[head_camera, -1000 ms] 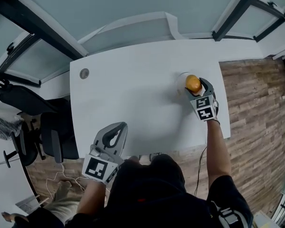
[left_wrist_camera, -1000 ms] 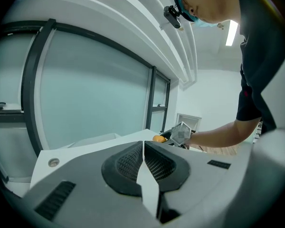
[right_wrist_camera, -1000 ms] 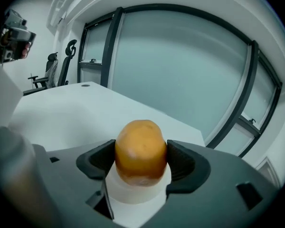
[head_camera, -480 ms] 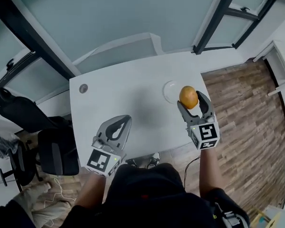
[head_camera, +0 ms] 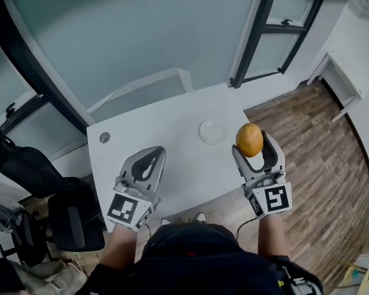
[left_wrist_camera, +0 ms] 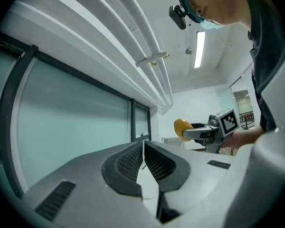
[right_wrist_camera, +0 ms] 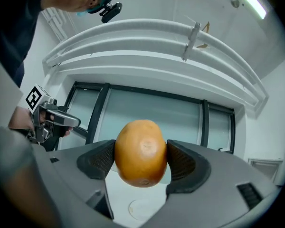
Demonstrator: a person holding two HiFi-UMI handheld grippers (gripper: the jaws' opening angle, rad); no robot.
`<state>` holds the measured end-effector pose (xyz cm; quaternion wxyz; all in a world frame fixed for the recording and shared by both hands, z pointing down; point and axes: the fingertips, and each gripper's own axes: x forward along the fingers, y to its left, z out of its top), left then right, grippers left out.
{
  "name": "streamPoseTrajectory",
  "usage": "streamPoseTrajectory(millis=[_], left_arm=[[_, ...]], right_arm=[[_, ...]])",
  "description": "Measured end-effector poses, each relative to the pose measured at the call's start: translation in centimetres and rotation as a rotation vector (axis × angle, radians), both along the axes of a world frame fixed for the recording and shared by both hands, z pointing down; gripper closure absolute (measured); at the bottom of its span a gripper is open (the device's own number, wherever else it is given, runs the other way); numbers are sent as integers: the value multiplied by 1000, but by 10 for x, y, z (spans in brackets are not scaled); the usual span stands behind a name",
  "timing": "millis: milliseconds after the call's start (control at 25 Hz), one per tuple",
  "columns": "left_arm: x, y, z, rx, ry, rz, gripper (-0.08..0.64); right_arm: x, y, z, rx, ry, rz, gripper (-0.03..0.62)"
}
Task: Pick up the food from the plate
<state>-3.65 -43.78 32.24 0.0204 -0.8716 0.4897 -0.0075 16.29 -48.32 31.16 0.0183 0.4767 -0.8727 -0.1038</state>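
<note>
- Fruit [right_wrist_camera: 141, 152], round and orange, is squeezed tight between the two jaws of the right gripper [head_camera: 251, 145].
- The right gripper holds it up in the air, over the right edge of the white table [head_camera: 166, 128].
- The plate [head_camera: 211, 131] lies on the table, to the left of the fruit and not touching it.
- The left gripper [left_wrist_camera: 143, 158] has its jaws pressed together and hangs over the near left part of the table.
</note>
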Motion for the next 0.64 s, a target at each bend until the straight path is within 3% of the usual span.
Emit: streamPoseTrajectory(millis=[400, 640], left_arm=[[-4, 8, -14, 38, -1, 14, 531], [-10, 14, -13, 38, 0, 12, 531]], right_arm=[[3, 11, -12, -2, 21, 58, 236], [-9, 17, -19, 42, 10, 19, 236]])
